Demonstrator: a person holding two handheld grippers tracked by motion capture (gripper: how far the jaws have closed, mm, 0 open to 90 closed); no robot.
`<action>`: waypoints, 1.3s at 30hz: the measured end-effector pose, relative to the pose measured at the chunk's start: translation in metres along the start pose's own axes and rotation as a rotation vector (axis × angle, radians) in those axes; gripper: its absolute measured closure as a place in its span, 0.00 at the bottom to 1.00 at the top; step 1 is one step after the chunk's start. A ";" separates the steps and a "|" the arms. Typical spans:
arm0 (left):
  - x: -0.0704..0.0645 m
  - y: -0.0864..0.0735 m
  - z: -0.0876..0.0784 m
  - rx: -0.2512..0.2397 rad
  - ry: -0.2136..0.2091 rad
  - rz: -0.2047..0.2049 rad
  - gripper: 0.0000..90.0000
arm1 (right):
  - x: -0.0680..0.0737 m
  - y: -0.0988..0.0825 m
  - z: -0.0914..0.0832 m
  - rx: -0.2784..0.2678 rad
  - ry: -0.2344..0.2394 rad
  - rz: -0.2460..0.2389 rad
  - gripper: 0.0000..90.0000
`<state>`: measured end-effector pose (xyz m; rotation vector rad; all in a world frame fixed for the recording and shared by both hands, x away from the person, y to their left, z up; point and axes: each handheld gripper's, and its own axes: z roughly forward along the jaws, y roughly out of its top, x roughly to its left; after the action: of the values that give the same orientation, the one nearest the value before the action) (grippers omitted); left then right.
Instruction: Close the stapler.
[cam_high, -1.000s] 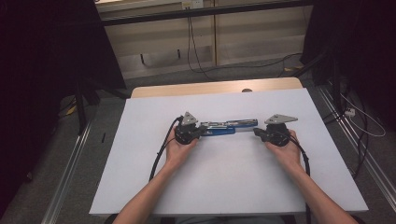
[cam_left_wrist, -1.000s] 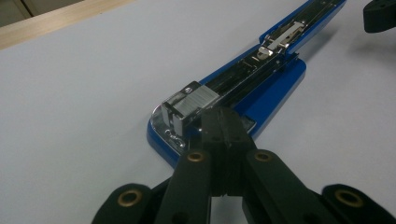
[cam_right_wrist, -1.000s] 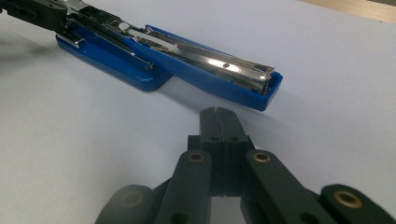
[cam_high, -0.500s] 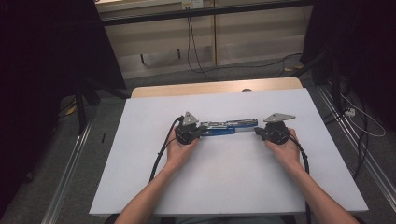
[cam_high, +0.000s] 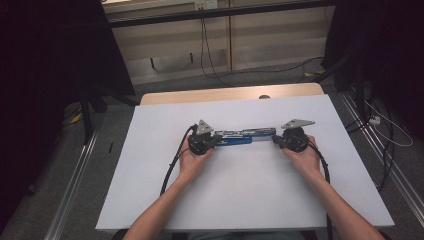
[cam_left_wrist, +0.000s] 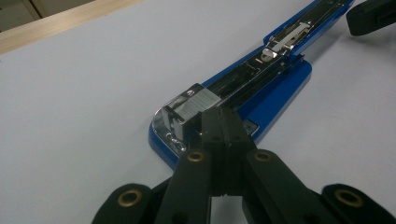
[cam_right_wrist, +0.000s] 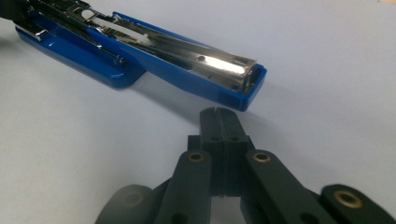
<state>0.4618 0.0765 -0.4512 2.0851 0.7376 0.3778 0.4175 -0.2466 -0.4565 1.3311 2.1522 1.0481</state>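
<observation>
Both tongs are closed, empty. Left tongs (cam_left_wrist: 219, 128) press the opened stapler (cam_high: 240, 137); right tongs (cam_right_wrist: 219, 123) should approach its free end squarely, keeping the base pinned.

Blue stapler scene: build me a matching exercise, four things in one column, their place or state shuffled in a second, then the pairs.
Things:
1. blue stapler
2. left gripper
3. right gripper
4. wooden table edge

Places or states:
A. shut, tips against the stapler's metal front end
B. beyond the white sheet's far side
C. swung open flat, lying between the two grippers
D. shut, tips just short of the stapler's blue end, apart from it

Pairs: 1-C, 2-A, 3-D, 4-B
</observation>
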 end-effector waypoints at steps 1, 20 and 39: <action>0.000 0.000 0.000 -0.003 0.000 -0.001 1.00 | 0.000 0.000 0.000 0.000 -0.003 -0.005 1.00; 0.001 0.000 0.000 -0.003 -0.010 -0.003 1.00 | 0.001 0.004 0.008 0.032 -0.020 -0.022 1.00; 0.000 -0.001 0.001 -0.013 -0.017 -0.006 1.00 | 0.003 0.007 0.010 -0.003 -0.043 -0.021 1.00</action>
<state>0.4622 0.0763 -0.4526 2.0714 0.7297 0.3606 0.4266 -0.2383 -0.4575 1.3145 2.1278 1.0055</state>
